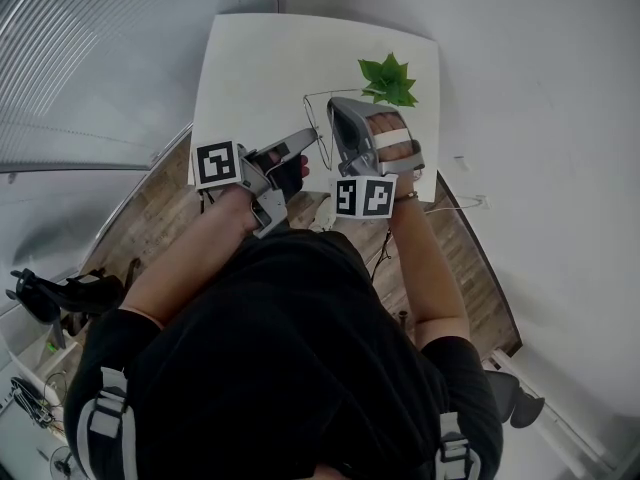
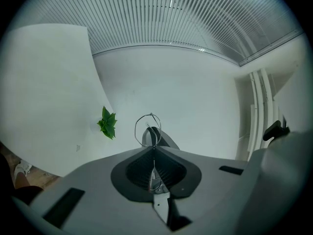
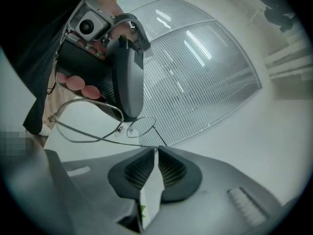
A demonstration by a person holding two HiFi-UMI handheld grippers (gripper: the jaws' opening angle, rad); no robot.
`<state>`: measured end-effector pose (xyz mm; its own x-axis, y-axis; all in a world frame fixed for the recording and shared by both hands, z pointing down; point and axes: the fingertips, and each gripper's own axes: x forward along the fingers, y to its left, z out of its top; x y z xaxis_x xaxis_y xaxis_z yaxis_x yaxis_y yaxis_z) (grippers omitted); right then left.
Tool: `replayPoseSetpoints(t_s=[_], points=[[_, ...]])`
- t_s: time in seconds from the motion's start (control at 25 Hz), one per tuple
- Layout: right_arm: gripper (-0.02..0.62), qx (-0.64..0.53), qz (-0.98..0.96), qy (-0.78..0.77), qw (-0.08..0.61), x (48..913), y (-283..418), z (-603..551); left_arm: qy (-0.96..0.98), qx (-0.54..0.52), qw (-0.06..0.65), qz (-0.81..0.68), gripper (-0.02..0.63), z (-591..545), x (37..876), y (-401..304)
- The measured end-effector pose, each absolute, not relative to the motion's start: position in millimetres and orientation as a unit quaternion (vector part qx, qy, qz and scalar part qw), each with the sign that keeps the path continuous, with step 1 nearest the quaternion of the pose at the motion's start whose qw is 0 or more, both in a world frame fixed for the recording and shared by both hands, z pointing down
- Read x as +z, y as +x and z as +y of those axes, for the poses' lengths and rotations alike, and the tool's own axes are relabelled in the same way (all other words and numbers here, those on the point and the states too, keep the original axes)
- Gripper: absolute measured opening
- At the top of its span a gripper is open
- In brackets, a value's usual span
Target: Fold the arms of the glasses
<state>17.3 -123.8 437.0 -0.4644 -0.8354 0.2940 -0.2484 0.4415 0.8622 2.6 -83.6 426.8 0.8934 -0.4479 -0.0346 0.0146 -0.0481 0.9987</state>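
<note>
Glasses (image 3: 142, 126), thin and wire-framed, held in the air between two grippers above a white bench (image 1: 260, 68). Left gripper (image 2: 154, 148) clamped shut on the frame beside one lens; right gripper (image 3: 155, 150) nearly closed, tips pinching the end of one arm. Small green plant (image 1: 388, 80) near the bench's far corner. Wooden floor (image 1: 150, 218) below, ribbed panel (image 1: 90, 58) and pale walls around.
</note>
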Motion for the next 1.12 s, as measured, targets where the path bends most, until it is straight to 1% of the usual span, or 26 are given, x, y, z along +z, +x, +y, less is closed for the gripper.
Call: replayPoseSetpoints(t_s=[0.56, 0.6, 0.72, 0.92, 1.12], points=[[0.041, -0.416, -0.767, 0.317, 0.372, 441, 0, -115, 0.706, -0.163, 0.675, -0.139, 0.012, -79, 426, 8], [0.045, -0.415, -0.767, 0.316, 0.373, 442, 0, -115, 0.705, -0.164, 0.676, -0.139, 0.012, -79, 425, 8], [0.097, -0.407, -0.769, 0.313, 0.38, 445, -1, -115, 0.705, -0.166, 0.675, -0.142, 0.012, -80, 424, 6], [0.123, -0.398, -0.77, 0.313, 0.389, 450, 3, -115, 0.704, -0.169, 0.674, -0.145, 0.012, -80, 424, 4], [0.123, -0.382, -0.773, 0.331, 0.384, 449, 16, -117, 0.702, -0.171, 0.674, -0.152, 0.012, -83, 428, 1]])
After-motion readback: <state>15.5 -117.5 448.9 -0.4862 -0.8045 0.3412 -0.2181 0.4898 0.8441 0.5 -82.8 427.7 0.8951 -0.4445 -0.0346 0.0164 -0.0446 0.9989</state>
